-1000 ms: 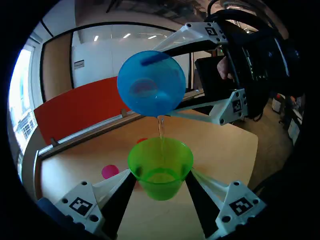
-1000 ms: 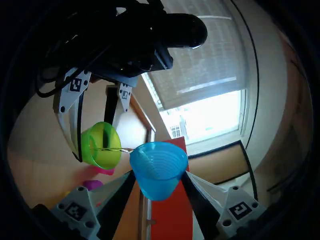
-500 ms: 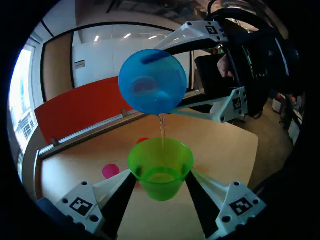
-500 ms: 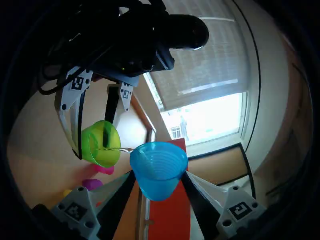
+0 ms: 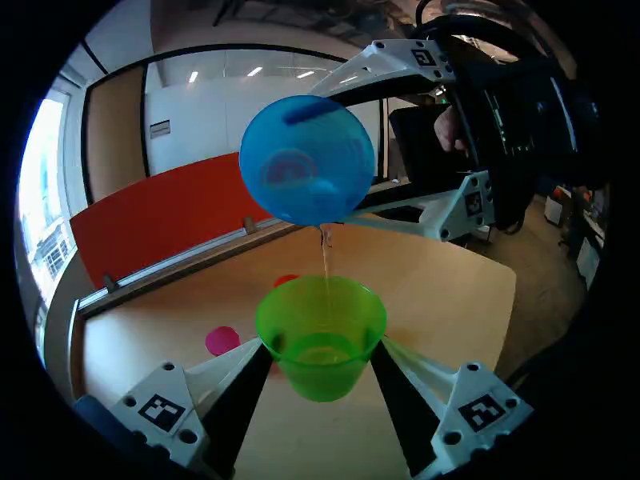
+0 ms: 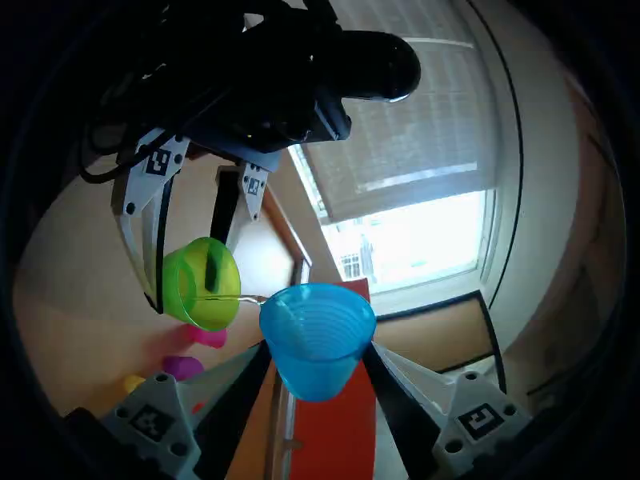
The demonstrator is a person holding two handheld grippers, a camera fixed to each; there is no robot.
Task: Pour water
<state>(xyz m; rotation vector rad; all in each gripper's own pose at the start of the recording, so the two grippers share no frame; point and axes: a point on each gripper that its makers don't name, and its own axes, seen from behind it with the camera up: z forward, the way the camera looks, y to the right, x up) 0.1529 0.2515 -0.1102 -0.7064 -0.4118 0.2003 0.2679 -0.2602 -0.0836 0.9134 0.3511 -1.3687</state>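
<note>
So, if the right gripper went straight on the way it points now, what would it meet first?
Probably nothing near: past the blue cup in the right gripper, the line runs towards the window. The green cup lies beside it.

No word, number or brand can be read anywhere here. The nearest things to signs are the black-and-white square code markers (image 5: 162, 410) on the white finger mounts of the left gripper (image 5: 320, 346), and more of the same on the right gripper (image 6: 318, 350). They are block patterns, not letters or figures. A small dark plaque (image 5: 158, 128) hangs on the far pale wall, too small and blurred to make out what it says.
</note>
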